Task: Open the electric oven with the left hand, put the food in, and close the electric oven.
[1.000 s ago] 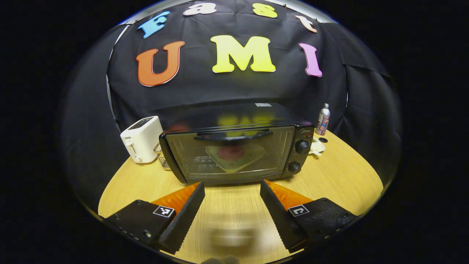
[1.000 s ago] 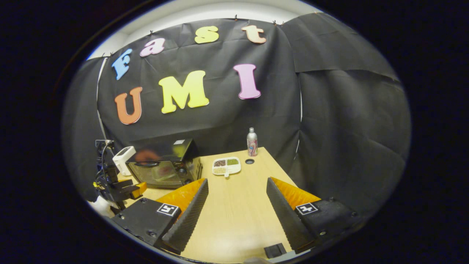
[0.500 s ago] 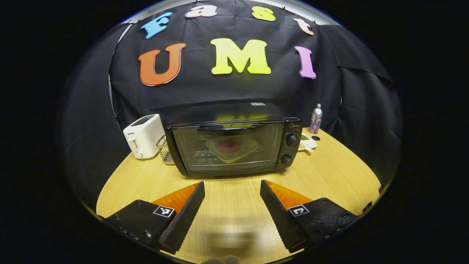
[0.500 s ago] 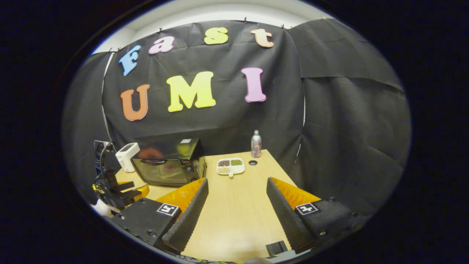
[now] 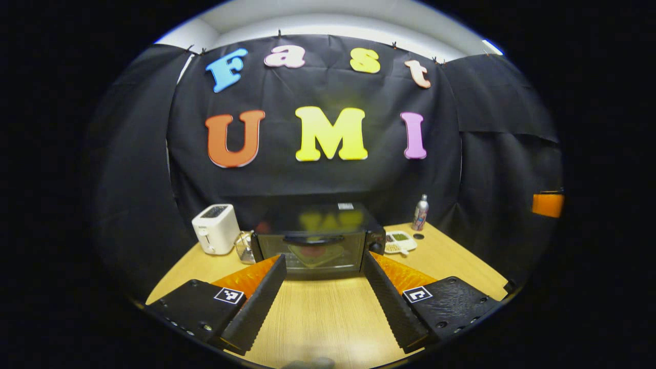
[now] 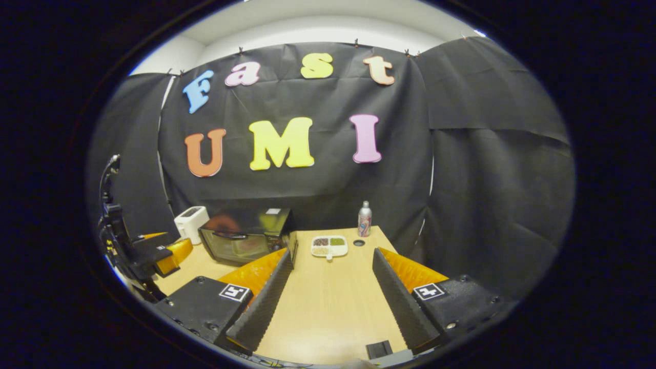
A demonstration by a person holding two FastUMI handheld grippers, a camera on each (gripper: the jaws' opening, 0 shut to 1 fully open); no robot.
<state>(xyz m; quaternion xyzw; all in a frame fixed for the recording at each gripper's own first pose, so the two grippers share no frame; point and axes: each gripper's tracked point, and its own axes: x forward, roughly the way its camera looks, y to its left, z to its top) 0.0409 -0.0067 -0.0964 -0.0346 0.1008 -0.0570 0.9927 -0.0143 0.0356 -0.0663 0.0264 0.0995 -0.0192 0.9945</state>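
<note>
The black electric oven [image 5: 318, 241] stands at the back of the wooden table [image 5: 328, 312] with its glass door shut. Behind the glass lies a pale plate with a red food piece [image 5: 313, 254]. My left gripper [image 5: 324, 258] is open and empty, held well back from the oven and facing its door. In the right gripper view the oven [image 6: 241, 240] is at the far left, and the left gripper [image 6: 156, 252] hangs in front of it. My right gripper [image 6: 332, 253] is open and empty over the table, right of the oven.
A white toaster [image 5: 216, 228] and a small wire basket [image 5: 243, 247] stand left of the oven. To its right are a white divided tray of grains [image 6: 329, 246] and a metal bottle [image 6: 364, 219]. A small black block [image 6: 379, 349] lies near the table's front edge.
Both grippers have drawn back and up from the oven, which now looks smaller and farther off. The oven door has stayed shut and both grippers stay open.
</note>
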